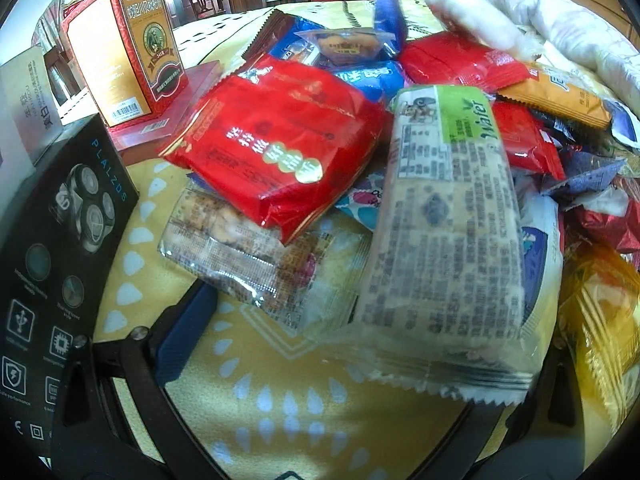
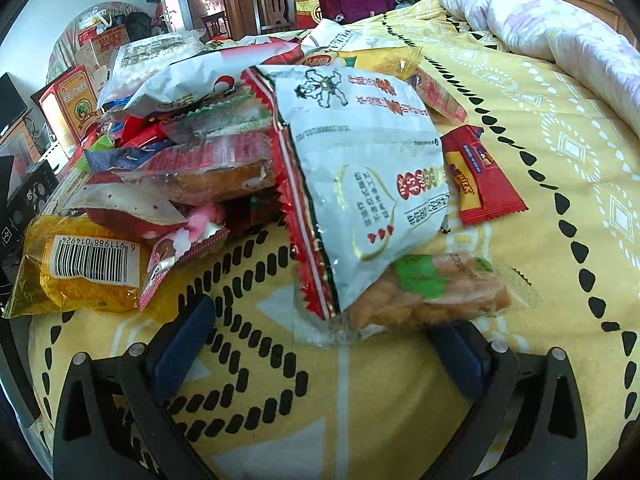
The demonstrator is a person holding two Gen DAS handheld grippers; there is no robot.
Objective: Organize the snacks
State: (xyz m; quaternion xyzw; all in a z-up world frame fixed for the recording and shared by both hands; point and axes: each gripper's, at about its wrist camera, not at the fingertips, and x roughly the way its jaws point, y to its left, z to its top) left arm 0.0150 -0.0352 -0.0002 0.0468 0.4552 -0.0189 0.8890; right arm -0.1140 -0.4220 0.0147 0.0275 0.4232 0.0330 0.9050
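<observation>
A heap of snack packets lies on a yellow patterned bedsheet (image 1: 304, 392). In the left wrist view a pale wafer packet with a green label (image 1: 448, 220) lies nearest, with a red packet (image 1: 280, 148) and a clear biscuit packet (image 1: 248, 256) to its left. My left gripper (image 1: 360, 340) is open; its left pad (image 1: 180, 340) shows, and the wafer packet hides the right one. In the right wrist view my right gripper (image 2: 320, 344) is open just short of a white cartoon packet (image 2: 360, 168) and a clear packet of orange snacks (image 2: 424, 296) by the right pad (image 2: 460, 360).
A red and gold carton (image 1: 124, 48) and a black shaver box (image 1: 60, 260) stand left of the heap. A yellow barcode packet (image 2: 80, 268) lies at the heap's near left. A rumpled white quilt (image 2: 540, 28) lies at the far right. Bare sheet (image 2: 560, 200) stretches right of the snacks.
</observation>
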